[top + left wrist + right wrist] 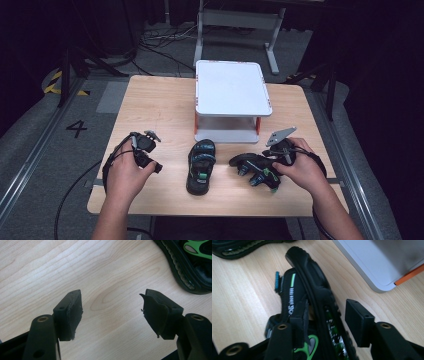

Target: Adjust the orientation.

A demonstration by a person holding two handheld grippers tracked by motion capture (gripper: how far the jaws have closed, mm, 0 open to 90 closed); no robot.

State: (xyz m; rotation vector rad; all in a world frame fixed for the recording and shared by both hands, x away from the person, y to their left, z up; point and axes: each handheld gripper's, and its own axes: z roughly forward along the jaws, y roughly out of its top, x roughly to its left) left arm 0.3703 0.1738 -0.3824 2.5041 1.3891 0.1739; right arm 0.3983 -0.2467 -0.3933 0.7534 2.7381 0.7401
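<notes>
Two black sandals with green and blue trim lie on the wooden table (155, 100). One sandal (201, 167) rests sole down at the front centre, and its heel edge (190, 267) appears at the top right of the left gripper view. The other sandal (247, 162) lies on its side to the right. My right gripper (272, 165) stands open with its jaws either side of that sandal's sole (312, 277): one jaw is inside by the straps, and the other is outside with a gap. My left gripper (155, 157) hovers open over bare wood (111, 300), left of the upright sandal.
A white two-tier shelf (232, 90) with orange posts stands at the back centre of the table, and its lower tray corner (367, 262) is close beyond the right gripper. Cables and metal stand legs lie on the floor behind the table.
</notes>
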